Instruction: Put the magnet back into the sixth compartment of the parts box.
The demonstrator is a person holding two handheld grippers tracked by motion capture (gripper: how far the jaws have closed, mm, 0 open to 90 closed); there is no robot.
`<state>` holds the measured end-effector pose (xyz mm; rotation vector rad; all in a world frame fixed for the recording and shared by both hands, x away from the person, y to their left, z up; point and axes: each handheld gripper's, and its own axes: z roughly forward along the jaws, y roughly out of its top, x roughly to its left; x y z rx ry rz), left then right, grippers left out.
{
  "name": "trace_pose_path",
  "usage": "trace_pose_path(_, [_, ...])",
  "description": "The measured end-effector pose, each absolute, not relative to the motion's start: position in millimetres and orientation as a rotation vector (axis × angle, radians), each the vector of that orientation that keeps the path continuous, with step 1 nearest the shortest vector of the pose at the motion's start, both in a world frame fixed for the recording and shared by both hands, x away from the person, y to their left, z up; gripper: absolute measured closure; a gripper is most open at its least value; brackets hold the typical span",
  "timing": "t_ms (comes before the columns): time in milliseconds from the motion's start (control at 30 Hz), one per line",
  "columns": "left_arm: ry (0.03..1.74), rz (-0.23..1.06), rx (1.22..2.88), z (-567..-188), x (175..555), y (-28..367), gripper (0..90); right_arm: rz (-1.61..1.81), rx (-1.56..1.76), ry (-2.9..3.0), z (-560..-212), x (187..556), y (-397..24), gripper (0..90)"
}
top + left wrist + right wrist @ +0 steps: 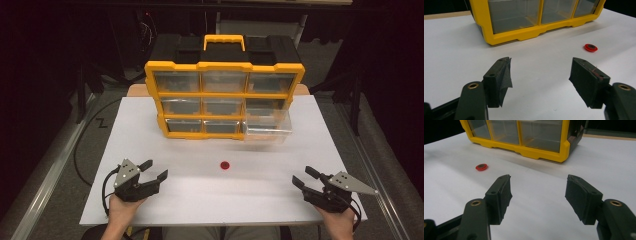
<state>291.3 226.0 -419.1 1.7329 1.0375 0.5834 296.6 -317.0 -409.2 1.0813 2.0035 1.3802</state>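
Note:
A small red disc (224,165) with a dark centre lies on the white tabletop (200,195), midway between my two grippers; the disc (590,47) is ahead and right in the left gripper view, and the disc (481,167) is ahead and left in the right gripper view. A yellow and black drawer cabinet (224,95) stands at the back, its bottom right clear drawer (267,127) pulled out. My left gripper (153,171) rests open near the front left. My right gripper (304,177) rests open near the front right. Both hold nothing.
The cabinet (534,17) has a yellow carry handle (224,41) and several clear drawers. The white board's edges drop to grey floor at left and right. A black cable (82,145) curls on the floor at left.

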Motion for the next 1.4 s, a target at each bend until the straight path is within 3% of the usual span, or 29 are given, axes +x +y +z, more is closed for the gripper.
trace_pose_path(1400, [1.038,0.589,1.726,-419.0,290.6,226.1,32.7,1.416,1.044,2.020,-402.6,302.7,-294.5,38.7])
